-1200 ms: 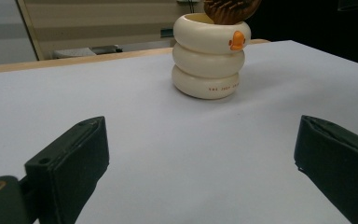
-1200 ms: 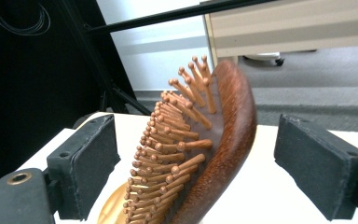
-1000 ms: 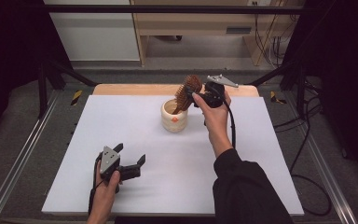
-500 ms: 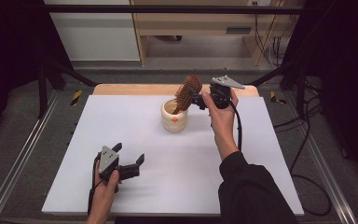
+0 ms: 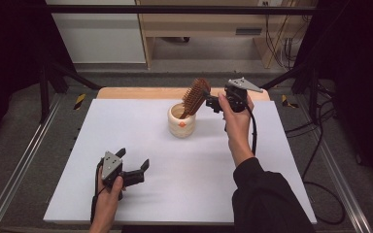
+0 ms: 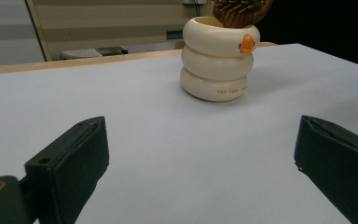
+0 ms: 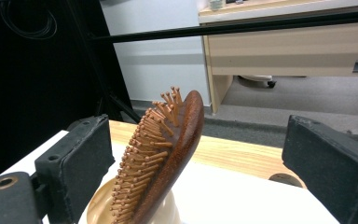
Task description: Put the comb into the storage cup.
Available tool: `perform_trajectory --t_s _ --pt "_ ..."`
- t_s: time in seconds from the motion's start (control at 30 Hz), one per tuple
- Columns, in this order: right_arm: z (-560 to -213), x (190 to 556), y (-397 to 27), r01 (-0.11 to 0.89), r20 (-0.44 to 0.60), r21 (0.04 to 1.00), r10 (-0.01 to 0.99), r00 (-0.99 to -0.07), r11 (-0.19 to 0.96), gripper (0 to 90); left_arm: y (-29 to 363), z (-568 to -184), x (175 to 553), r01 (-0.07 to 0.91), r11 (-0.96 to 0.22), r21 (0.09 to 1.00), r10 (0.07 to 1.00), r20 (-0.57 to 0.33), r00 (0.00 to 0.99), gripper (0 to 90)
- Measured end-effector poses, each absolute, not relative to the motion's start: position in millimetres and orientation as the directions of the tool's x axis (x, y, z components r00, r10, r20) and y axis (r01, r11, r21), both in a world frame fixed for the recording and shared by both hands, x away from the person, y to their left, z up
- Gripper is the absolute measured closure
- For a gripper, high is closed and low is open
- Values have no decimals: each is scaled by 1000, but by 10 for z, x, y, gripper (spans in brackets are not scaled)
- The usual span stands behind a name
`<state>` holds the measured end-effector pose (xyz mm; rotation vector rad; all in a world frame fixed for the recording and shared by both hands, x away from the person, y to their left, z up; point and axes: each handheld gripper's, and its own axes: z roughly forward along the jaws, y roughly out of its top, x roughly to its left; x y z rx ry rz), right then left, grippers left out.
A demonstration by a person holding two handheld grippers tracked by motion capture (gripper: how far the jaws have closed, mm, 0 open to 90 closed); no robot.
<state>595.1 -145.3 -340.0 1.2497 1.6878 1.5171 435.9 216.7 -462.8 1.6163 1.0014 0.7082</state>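
Observation:
A brown wooden hairbrush (image 5: 194, 97) stands handle-down in a cream ringed cup (image 5: 181, 121) with an orange duck bill, its bristled head leaning out over the rim. My right gripper (image 5: 210, 103) hovers just right of the brush head, open. In the right gripper view the brush (image 7: 168, 149) shows between the jaws of my right gripper (image 7: 203, 140), and neither pad touches it. Those jaws have just been closing slightly, gripping nothing. My left gripper (image 5: 133, 158) rests open near the table's front left. In the left gripper view, the left gripper (image 6: 200, 154) faces the cup (image 6: 219, 60).
A white sheet (image 5: 199, 184) covers the table, with a wooden strip (image 5: 141, 93) along its far edge. Metal rails run down both sides. A light wooden cabinet (image 5: 209, 29) stands on the floor beyond the table, and cables hang at the right.
My right gripper has drawn away to the right of the brush head. The brush stays leaning in the cup. The left gripper has not moved.

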Motion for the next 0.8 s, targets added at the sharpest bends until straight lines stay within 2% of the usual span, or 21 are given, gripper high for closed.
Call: perform_trajectory --t_s 0.8 --pt "-3240 5740 -1556 205 181 974 868 -462 -94 74 2244 -4620 4372 258 -77 963 887 -52 459 32"
